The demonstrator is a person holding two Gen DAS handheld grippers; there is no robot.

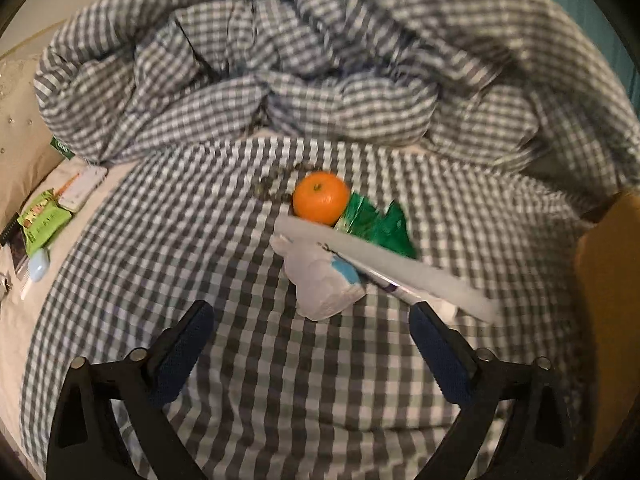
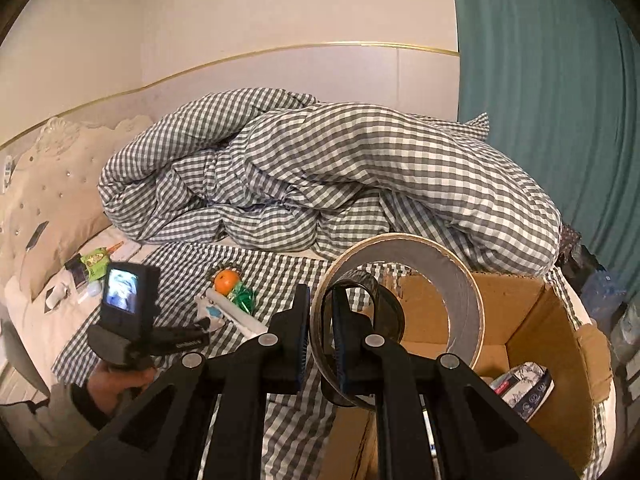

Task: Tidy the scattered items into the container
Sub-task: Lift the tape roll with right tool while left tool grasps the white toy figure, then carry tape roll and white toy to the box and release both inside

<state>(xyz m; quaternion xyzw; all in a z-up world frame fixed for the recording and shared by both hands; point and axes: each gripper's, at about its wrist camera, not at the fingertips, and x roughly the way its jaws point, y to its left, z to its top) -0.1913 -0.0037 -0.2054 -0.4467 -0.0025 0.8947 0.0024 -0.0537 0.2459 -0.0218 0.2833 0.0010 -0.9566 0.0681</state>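
My left gripper (image 1: 310,309) is open and hovers over the checked sheet, just short of a small pile. The pile holds an orange (image 1: 321,198), a green wrapper (image 1: 376,224), a long white tube (image 1: 384,264), a white tissue pack (image 1: 320,280) and a pen (image 1: 390,285). My right gripper (image 2: 320,300) is shut on the wall of a large tape roll (image 2: 460,280), one finger inside the ring and one outside. The roll hangs over the left rim of an open cardboard box (image 2: 560,320). A patterned packet (image 2: 524,388) lies in the box.
A crumpled checked duvet (image 2: 320,176) fills the back of the bed. Near the padded headboard (image 2: 52,200) lie a green snack packet (image 1: 40,220), a white card (image 1: 82,188) and other small items. A teal curtain (image 2: 560,80) hangs right. A hand (image 2: 116,384) holds the left gripper.
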